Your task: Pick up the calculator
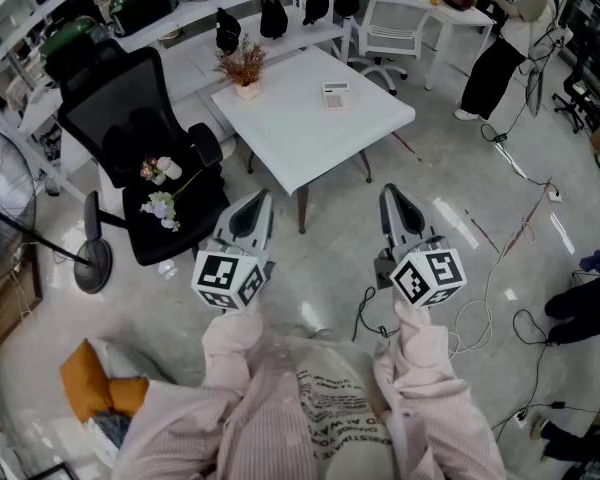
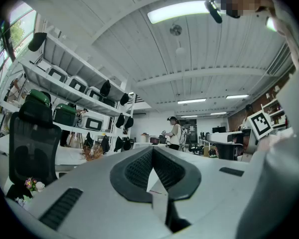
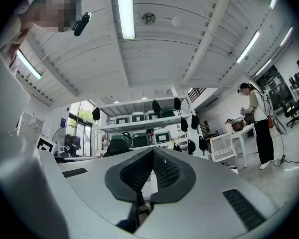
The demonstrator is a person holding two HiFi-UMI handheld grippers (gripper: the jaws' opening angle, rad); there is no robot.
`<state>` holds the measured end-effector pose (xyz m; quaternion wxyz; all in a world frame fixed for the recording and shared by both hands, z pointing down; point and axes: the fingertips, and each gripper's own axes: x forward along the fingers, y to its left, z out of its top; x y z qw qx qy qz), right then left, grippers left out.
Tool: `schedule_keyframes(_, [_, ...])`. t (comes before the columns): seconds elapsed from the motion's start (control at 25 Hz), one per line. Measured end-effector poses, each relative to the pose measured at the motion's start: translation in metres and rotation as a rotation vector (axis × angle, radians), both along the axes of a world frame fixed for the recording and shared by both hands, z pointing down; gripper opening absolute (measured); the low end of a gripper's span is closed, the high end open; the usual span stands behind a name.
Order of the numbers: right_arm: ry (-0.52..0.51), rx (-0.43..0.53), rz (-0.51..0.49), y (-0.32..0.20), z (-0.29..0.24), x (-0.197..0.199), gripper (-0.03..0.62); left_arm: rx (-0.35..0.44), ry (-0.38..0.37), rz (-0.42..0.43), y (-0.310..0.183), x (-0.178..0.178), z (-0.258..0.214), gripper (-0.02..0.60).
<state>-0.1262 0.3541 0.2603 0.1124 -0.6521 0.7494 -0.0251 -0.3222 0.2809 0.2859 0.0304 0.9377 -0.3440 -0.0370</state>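
A small calculator (image 1: 336,95) lies flat on the white square table (image 1: 290,128), toward its far right side. Both grippers hang over the floor in front of the table, well short of it, held by a person in pink sleeves. My left gripper (image 1: 261,196) points level toward the table's near left edge, and its jaws meet at the tip with nothing between them (image 2: 152,149). My right gripper (image 1: 389,190) points slightly upward beside it, jaws closed together and empty (image 3: 153,150). The calculator does not show in either gripper view.
A dried-flower pot (image 1: 244,69) stands at the table's far left. A black office chair (image 1: 145,148) with flowers on its seat sits left of the table. A white chair (image 1: 392,30), shelves, floor cables (image 1: 500,258), a fan (image 1: 20,208) and a standing person (image 1: 510,38) surround the area.
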Motion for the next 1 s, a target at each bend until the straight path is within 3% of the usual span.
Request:
schedule_keyframes(0.48, [0.021,0.007,0.005,0.0,0.006,0.02,-0.002,-0.011,-0.007,0.011,0.003,0.025,0.008,0.002])
schedule_keyframes(0.88, [-0.042,-0.02,-0.019,-0.004,0.023,0.041,0.005,-0.036,-0.012,0.011,0.001,0.044,0.022,0.002])
schedule_keyframes(1.0, [-0.061,-0.043,-0.016,-0.006,0.031,0.048,0.075,-0.048,-0.016,0.014,0.002,0.05,0.029,0.002])
